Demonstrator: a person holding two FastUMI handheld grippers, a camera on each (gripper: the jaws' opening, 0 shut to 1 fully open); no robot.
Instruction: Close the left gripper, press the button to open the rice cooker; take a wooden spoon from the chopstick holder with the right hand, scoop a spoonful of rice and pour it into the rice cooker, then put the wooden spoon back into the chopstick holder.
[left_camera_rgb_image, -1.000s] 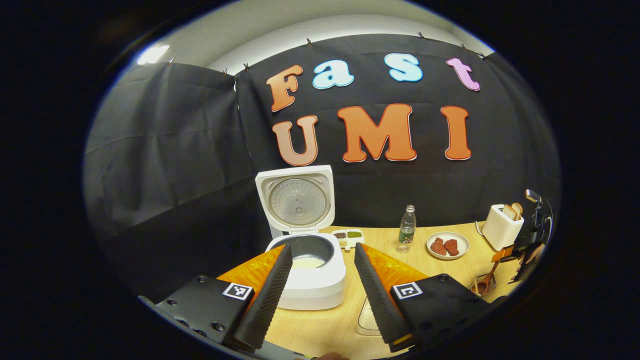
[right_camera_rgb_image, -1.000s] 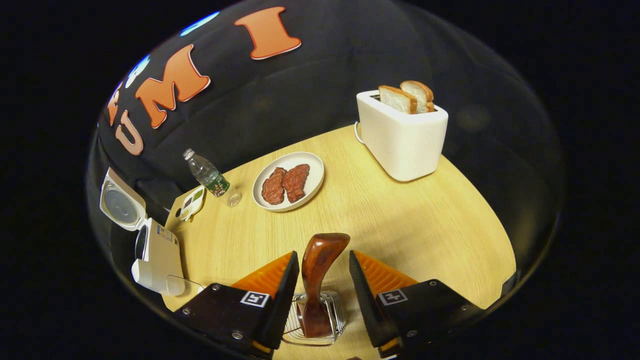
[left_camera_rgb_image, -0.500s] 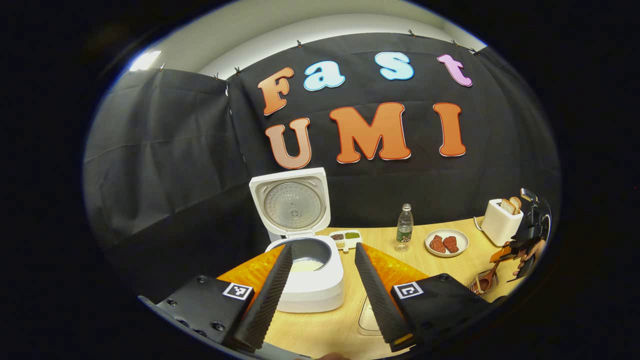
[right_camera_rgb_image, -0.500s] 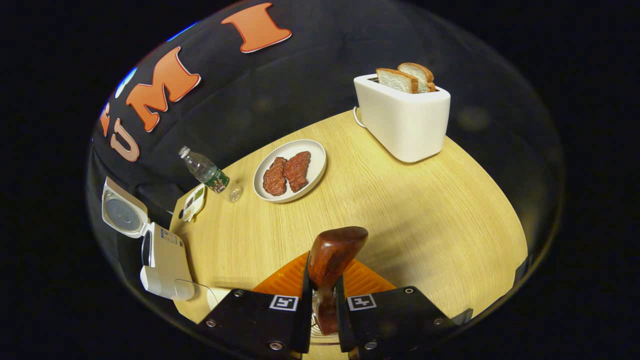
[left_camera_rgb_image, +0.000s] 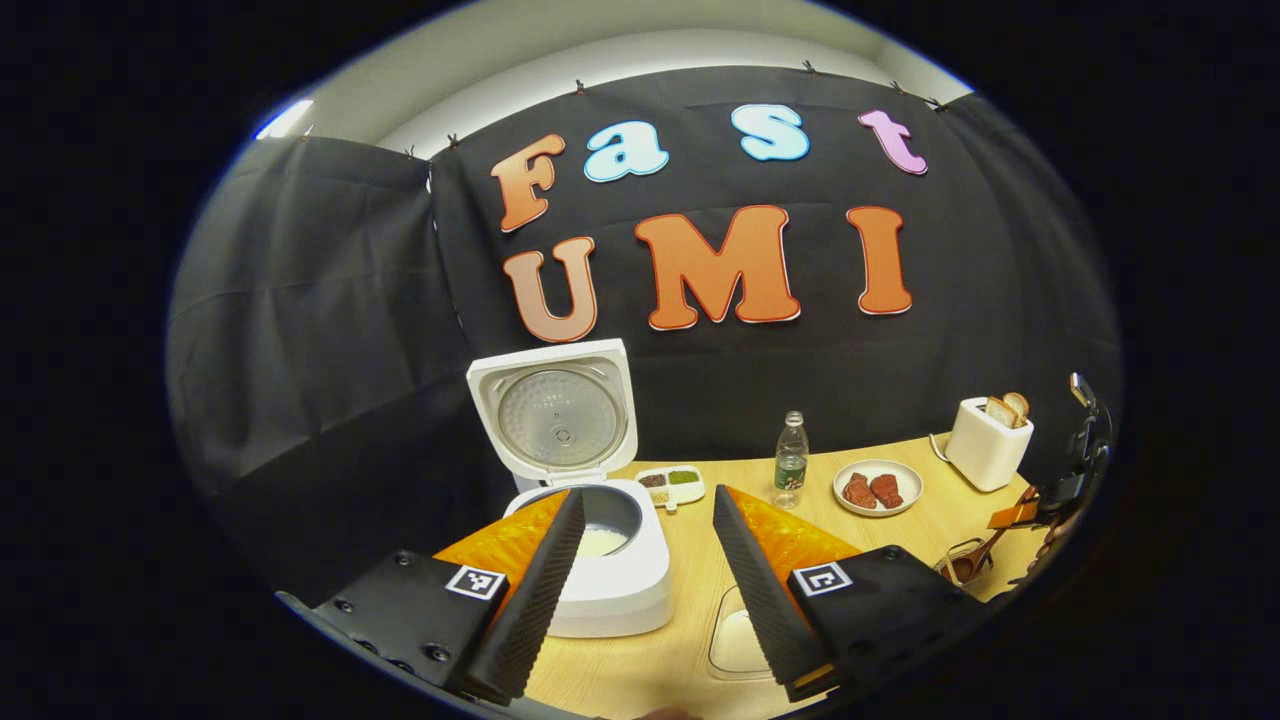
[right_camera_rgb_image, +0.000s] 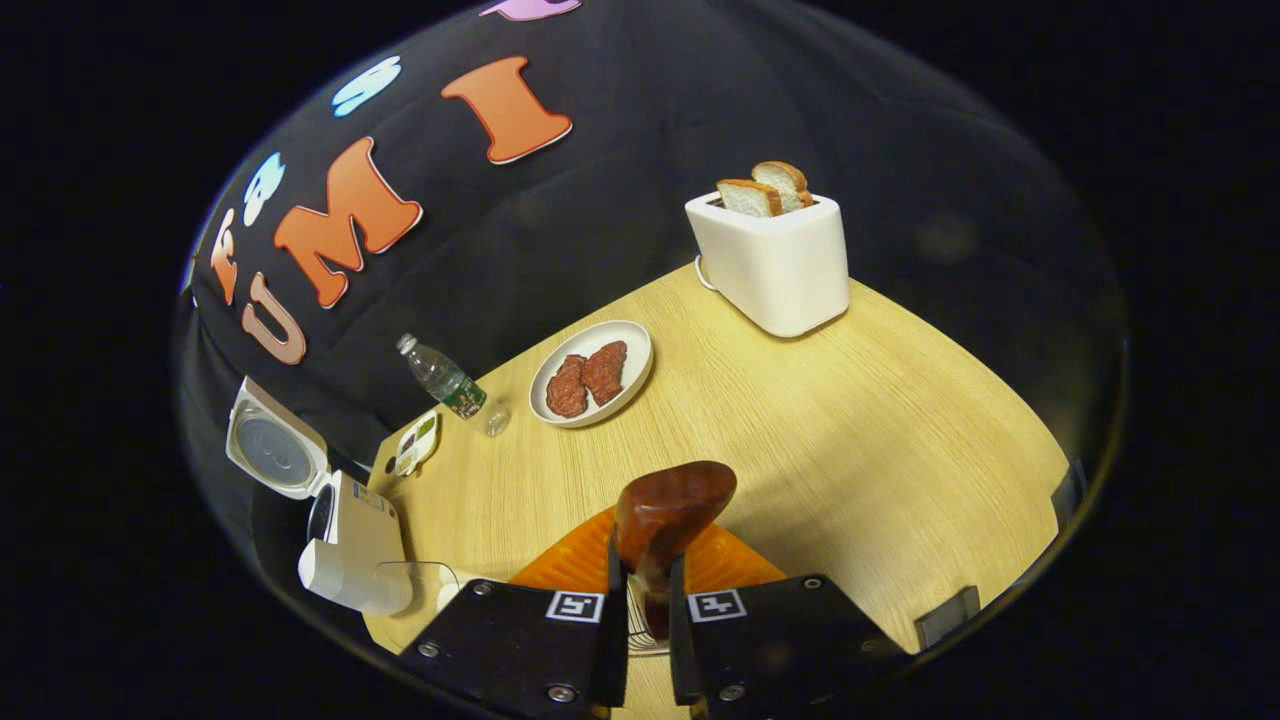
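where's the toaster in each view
Left gripper view: toaster far right on the table, small, near the wall.
Right gripper view: toaster upper middle, at the table's far edge, with two bread slices in it.
Shared landmark: the plate of meat, between the toaster and the bottle.

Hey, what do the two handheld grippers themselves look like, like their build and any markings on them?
Left gripper and right gripper match: two black blocks with visible screws, each carrying a small square black-and-white marker tag, bearing long wedge-shaped fingers. The left gripper's fingers have finely ribbed inner faces and glossy ridged orange outer sides.
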